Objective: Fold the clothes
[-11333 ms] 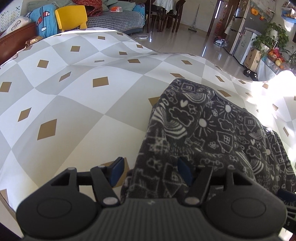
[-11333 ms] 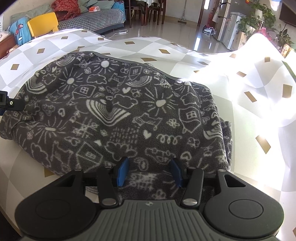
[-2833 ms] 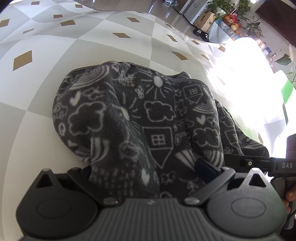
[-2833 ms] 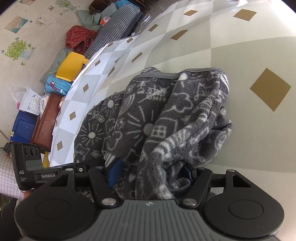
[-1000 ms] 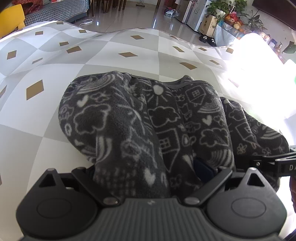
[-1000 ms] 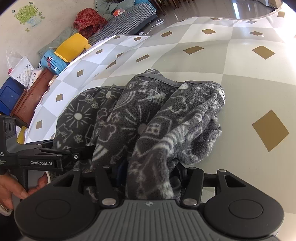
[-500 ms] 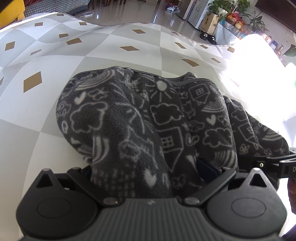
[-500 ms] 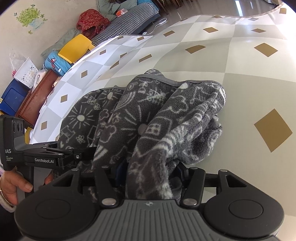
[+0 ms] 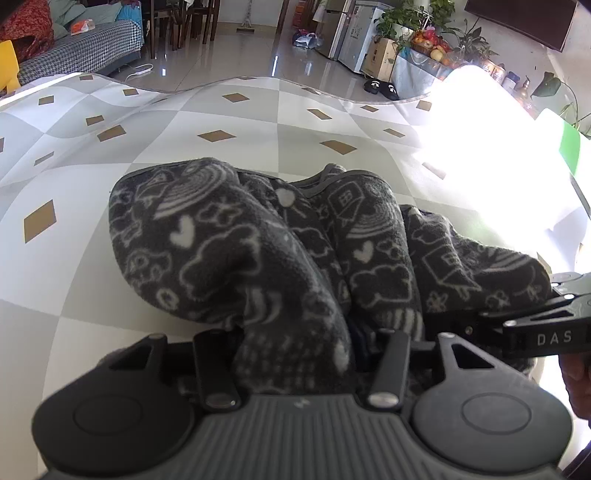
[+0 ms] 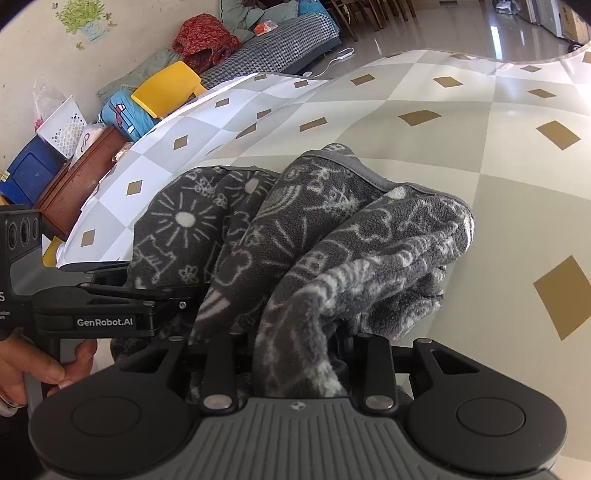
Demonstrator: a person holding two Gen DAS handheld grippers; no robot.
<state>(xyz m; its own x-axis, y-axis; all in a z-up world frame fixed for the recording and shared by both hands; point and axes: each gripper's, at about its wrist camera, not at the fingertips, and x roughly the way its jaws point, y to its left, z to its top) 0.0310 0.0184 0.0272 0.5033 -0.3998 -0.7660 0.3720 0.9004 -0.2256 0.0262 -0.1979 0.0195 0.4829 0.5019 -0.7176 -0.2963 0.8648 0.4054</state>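
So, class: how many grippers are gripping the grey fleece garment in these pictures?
2. The left gripper clamps the fleece garment at its near edge; the right gripper clamps the same edge beside it. Fabric hides the fingertips.

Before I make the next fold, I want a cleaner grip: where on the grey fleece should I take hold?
Judging by its pose, the bound hem of the grey fleece at its far edge: thin, flat, exposed on the checked tablecloth. Come from the far side, low; the near bunches are thick in the left gripper and right gripper.

Yellow chair (image 10: 168, 88), houndstooth sofa (image 10: 273, 48), potted plants (image 9: 397, 22)
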